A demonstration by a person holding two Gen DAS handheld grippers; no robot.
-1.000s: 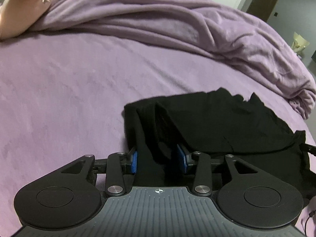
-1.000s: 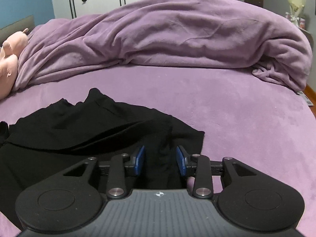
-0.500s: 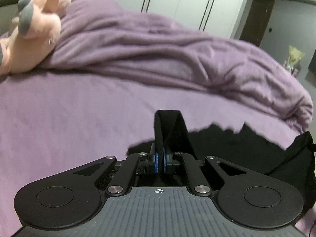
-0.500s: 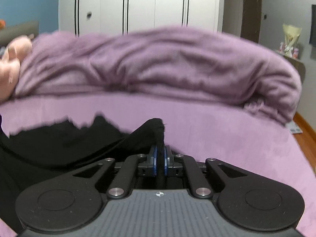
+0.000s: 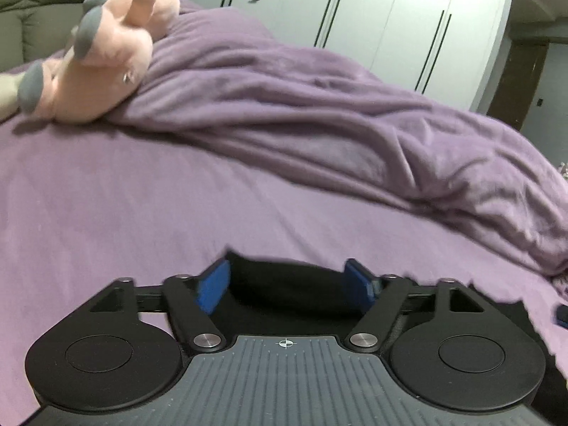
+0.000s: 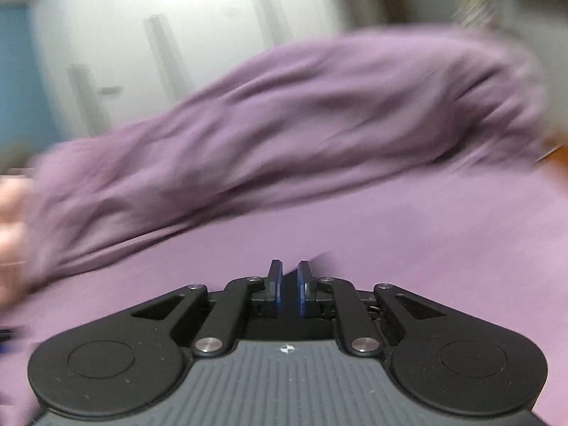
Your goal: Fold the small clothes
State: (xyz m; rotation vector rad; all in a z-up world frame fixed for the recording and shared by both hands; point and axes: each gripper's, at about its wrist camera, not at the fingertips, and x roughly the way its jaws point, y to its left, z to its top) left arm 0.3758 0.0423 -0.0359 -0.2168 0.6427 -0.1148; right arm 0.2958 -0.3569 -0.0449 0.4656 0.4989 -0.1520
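The black garment (image 5: 284, 291) lies on the purple bed sheet (image 5: 106, 195), bunched low between and under my left gripper's fingers. My left gripper (image 5: 285, 269) is opening wide, and its blue pads (image 5: 213, 285) stand clear of the cloth on both sides. In the blurred right wrist view, my right gripper (image 6: 290, 269) is opening with a narrow gap between its pads. The gap looks dark low down, and I cannot tell whether cloth is still in it. No other part of the garment shows in that view.
A heaped purple blanket (image 5: 319, 113) runs across the far side of the bed and also shows in the right wrist view (image 6: 284, 124). A pink plush toy (image 5: 106, 60) rests at its left end. White wardrobe doors (image 5: 372, 10) stand behind.
Both grippers closed on folds of the black garment and lifted them. Now the left jaws have sprung wide and let the cloth go, and the right jaws show a small gap; both views tilted upward.
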